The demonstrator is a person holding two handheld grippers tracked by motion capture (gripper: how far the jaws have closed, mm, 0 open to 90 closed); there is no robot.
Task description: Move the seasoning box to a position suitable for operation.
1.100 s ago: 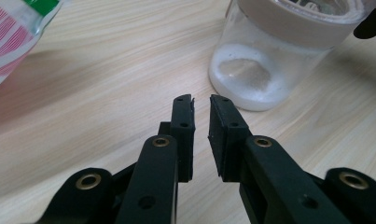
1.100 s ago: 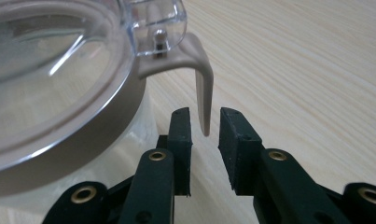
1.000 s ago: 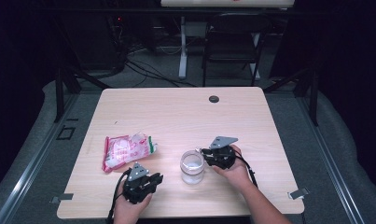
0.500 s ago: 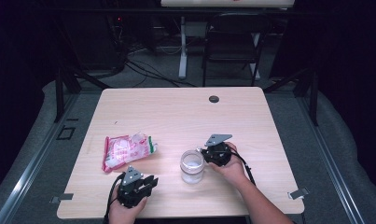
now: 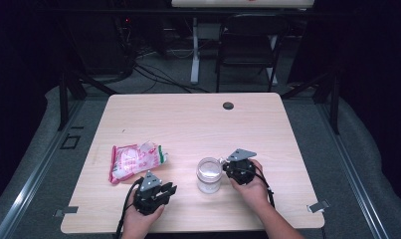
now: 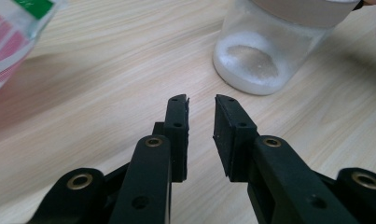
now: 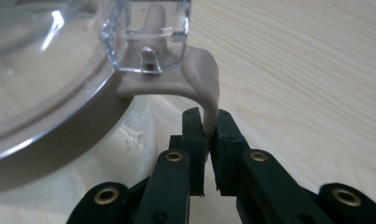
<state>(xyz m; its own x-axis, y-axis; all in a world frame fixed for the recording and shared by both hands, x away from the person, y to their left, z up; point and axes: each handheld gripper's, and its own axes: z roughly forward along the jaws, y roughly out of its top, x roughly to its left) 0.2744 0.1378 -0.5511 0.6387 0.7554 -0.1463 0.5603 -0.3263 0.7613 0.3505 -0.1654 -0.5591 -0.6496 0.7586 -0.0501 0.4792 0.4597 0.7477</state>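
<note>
A clear jar (image 5: 208, 174) with white grains at its bottom stands at the table's front middle. It has a clear lid (image 7: 45, 93) with a beige latch strap (image 7: 204, 79) at the rim. My right gripper (image 5: 223, 167) lies right of the jar. Its jaws have just closed, and the right gripper (image 7: 206, 123) is shut on the strap's hanging end. My left gripper (image 5: 169, 189) rests near the front edge, left of the jar (image 6: 269, 51). The left gripper (image 6: 200, 105) has just opened a little and stands open with nothing between its pads.
A pink and white snack packet (image 5: 135, 159) lies left of the jar, and its corner also shows at the top left (image 6: 13, 32). A small black disc (image 5: 228, 105) sits near the far edge of the wooden table (image 5: 188, 119). A chair (image 5: 248, 40) stands beyond it.
The right hand has shifted slightly beside the jar. The left hand has nudged a little near the front edge. The jar and packet have stayed put.
</note>
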